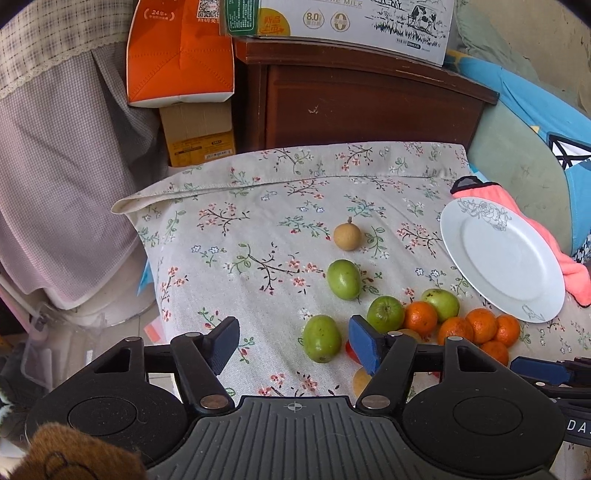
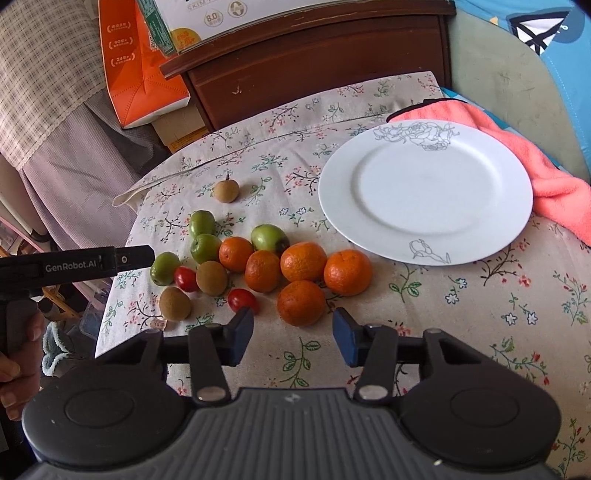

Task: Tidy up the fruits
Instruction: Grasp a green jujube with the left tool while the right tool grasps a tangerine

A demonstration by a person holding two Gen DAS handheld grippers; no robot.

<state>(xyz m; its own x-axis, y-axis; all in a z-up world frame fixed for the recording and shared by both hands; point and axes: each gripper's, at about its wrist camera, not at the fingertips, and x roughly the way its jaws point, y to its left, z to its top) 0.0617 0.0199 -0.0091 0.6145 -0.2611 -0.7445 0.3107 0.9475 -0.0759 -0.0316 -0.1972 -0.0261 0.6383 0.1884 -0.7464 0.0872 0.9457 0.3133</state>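
Fruit lies on a floral tablecloth [image 2: 461, 314]: several oranges [image 2: 301, 302], several green fruits [image 2: 269, 238], brown longans [image 2: 211, 277] and two red cherry tomatoes [image 2: 242, 300]. A white plate [image 2: 424, 194] with nothing on it sits to the right and shows in the left wrist view [image 1: 502, 258]. My right gripper [image 2: 293, 336] is open and empty, just in front of the nearest orange. My left gripper [image 1: 291, 341] is open and empty, with a green fruit [image 1: 321, 338] between its fingers' line. One longan [image 1: 347, 236] lies apart, farther back.
A pink cloth [image 2: 546, 166] lies behind the plate. A dark wooden cabinet [image 1: 369, 99] with a milk carton box [image 1: 340, 22] stands behind the table. An orange box [image 1: 179, 55] and cardboard boxes stand at left. The table's left edge drops off.
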